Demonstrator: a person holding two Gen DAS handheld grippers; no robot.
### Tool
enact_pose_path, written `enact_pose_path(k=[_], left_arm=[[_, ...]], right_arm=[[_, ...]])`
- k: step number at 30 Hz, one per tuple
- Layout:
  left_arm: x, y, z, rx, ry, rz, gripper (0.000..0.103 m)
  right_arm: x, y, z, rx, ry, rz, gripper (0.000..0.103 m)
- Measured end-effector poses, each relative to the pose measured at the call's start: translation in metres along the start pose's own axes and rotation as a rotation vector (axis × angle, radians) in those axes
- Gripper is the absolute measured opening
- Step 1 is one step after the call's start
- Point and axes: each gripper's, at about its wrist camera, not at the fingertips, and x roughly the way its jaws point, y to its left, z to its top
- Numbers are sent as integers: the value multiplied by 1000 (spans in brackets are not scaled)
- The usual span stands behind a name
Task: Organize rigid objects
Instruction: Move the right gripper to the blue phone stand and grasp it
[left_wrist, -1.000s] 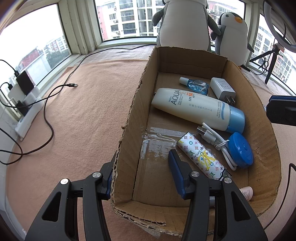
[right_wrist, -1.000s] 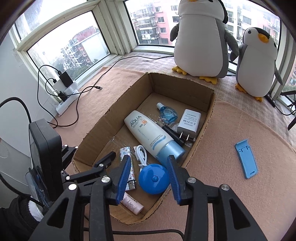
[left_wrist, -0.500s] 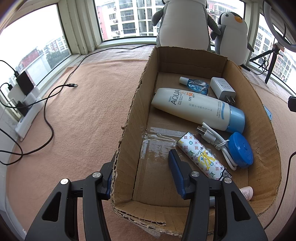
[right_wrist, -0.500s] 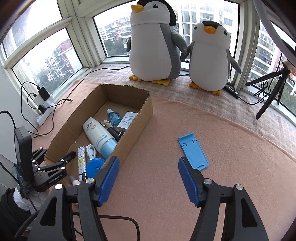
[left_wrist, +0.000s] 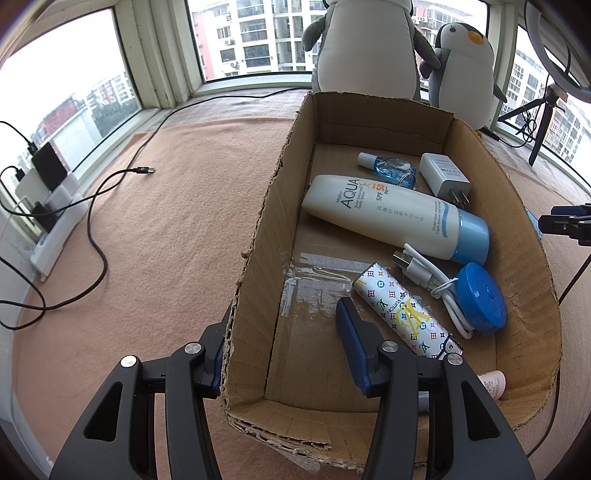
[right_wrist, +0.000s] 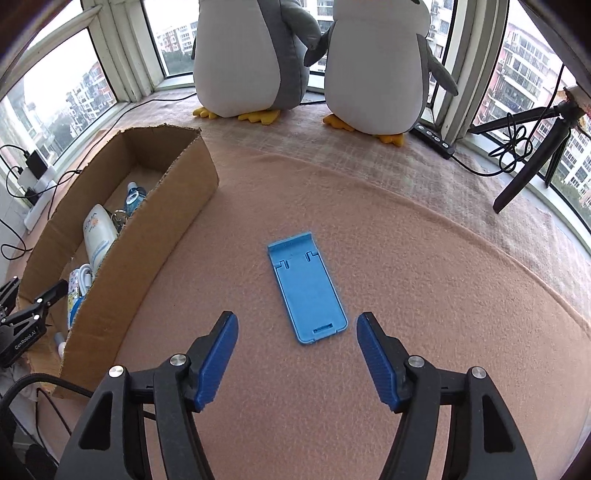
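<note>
Gripping the box (left_wrist: 255, 266) wall, the left gripper (left_wrist: 282, 334) has one jaw outside and one inside. The right gripper (right_wrist: 295, 354) hovers with jaws wide and empty, just short of one blue stand (right_wrist: 306, 288) lying flat beside the box. Two penguins (right_wrist: 251, 55) stand behind.

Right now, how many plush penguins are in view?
2, both on the window ledge beyond the cardboard box: the larger penguin left, the smaller penguin right, side by side.

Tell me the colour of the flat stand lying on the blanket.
Light blue. The stand shows best in the right wrist view.
</note>
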Motion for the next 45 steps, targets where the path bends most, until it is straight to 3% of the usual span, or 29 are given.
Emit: enact_pose_path(k=[17,23,28,45], left_arm=[[0,0,0,0,0,0,51],[0,0,0,0,0,0,51],[0,0,0,0,0,0,51],[0,0,0,1,0,0,51]], right_arm=[[31,-5,16,-6,47,-14,63],[34,-5,18,-1,50,-23,56],[33,-13,22,36,49,-27,35],[17,-16,-2,145,12,-34,34]])
